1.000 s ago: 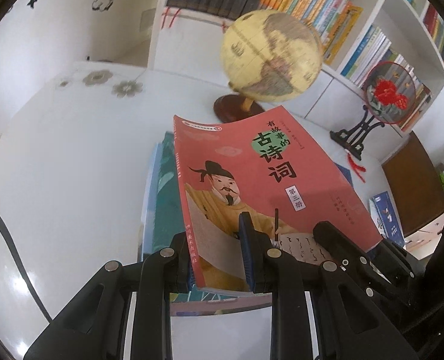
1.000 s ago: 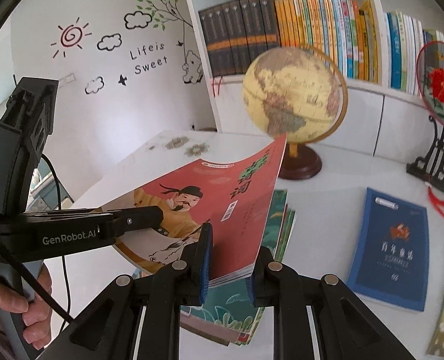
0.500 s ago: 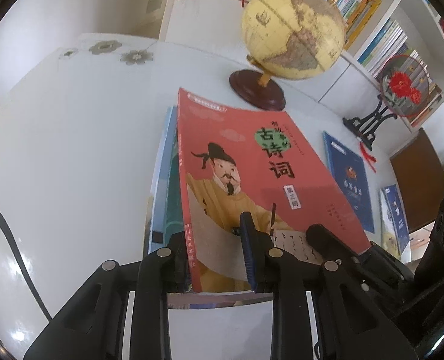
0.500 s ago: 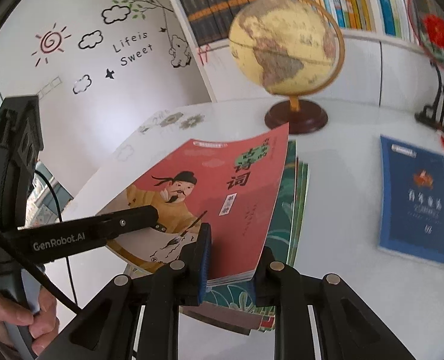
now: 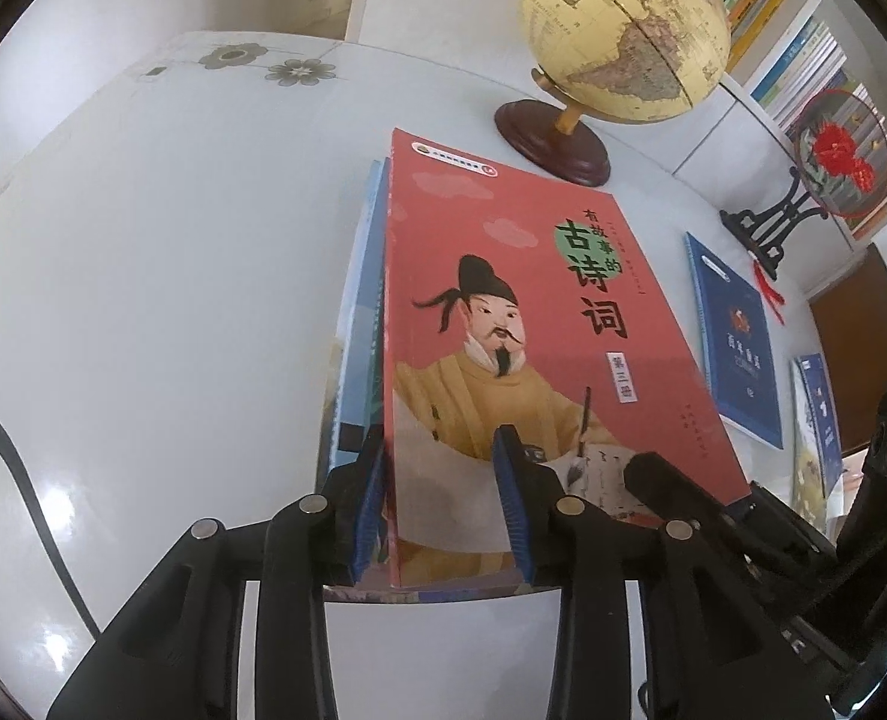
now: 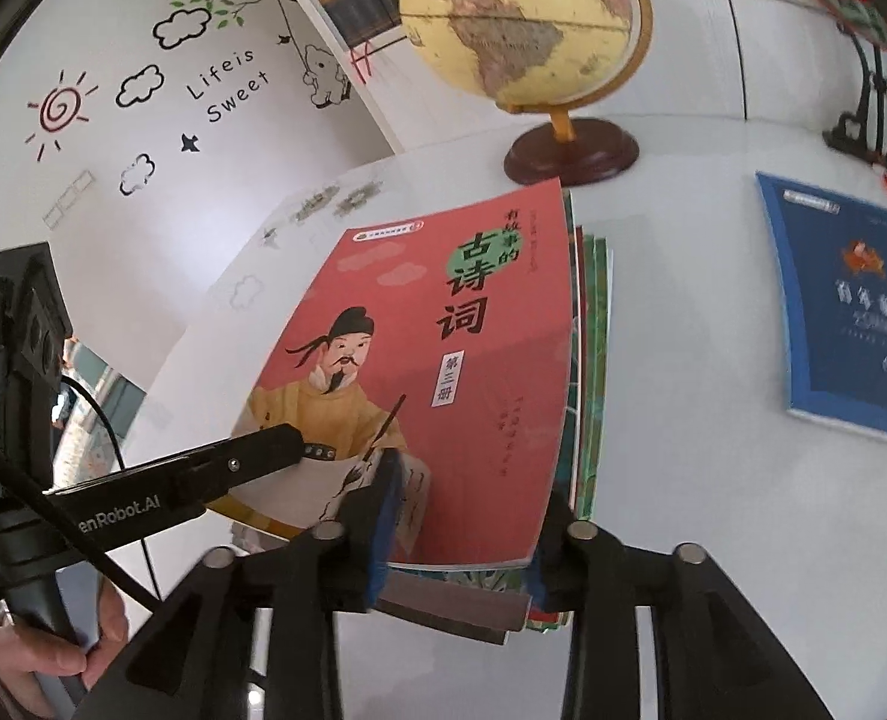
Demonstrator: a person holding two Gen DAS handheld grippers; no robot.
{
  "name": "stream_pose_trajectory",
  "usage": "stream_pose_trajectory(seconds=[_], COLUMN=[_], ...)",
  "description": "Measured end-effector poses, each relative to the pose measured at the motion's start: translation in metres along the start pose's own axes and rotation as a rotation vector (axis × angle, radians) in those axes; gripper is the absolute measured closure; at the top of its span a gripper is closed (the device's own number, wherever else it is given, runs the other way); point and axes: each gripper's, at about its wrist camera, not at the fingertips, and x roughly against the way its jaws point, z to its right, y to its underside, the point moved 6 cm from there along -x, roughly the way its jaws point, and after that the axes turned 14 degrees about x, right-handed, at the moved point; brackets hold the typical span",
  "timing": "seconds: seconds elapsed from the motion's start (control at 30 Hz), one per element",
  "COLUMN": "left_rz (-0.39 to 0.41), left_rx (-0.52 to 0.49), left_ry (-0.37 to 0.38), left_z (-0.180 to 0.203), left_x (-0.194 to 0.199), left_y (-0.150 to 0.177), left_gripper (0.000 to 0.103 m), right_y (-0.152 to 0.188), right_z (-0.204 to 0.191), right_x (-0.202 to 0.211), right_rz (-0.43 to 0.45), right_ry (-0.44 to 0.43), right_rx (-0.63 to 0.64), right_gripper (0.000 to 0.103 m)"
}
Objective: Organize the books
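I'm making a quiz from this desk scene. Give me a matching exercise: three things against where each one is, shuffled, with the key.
Things:
1. red book
2. globe
3. dark blue book

Places:
A. lying alone flat on the white table
B. on top of the book stack
C. standing on a dark round base, beyond the stack

Pairs: 1-B, 2-C, 3-A

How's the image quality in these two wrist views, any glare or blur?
Left wrist view: sharp, with window glare on the glossy white table and fisheye bending at the edges. Right wrist view: the dark blue paperback book is motion-smeared; the red poetry book stays readable.
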Motion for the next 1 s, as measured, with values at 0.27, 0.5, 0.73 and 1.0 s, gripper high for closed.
stream_pose_trajectory(seconds=[0.27,0.5,0.73,1.0], left_rz=[-0.008,0.018,0.037,0.024], left_rx=[0.026,0.016,-0.039,-0.167], left_ry=[-0.093,-0.115,-0.074,-0.010], left_z=[-0.005,0.010,0.061,0.156], left_x=[-0.003,0.003,0.003,-0.012], left_y=[-0.006,-0.014,-0.017,0.004], left_gripper=[0.024,0.024,0.024,0.024], right_y=[-0.002,0.003,0.005,0.019], right_z=[-0.005,0.002,0.051,0.136], right_x=[0.000,0.010,0.055,0.124], right_rz=[-0.046,-0.080,-0.017,0.081], right_ry=[-0.033,-0.040,-0.008,0.098], right_rx=[-0.006,-0.015,-0.103,-0.219], right_gripper=[0.046,0.046,0.046,0.044])
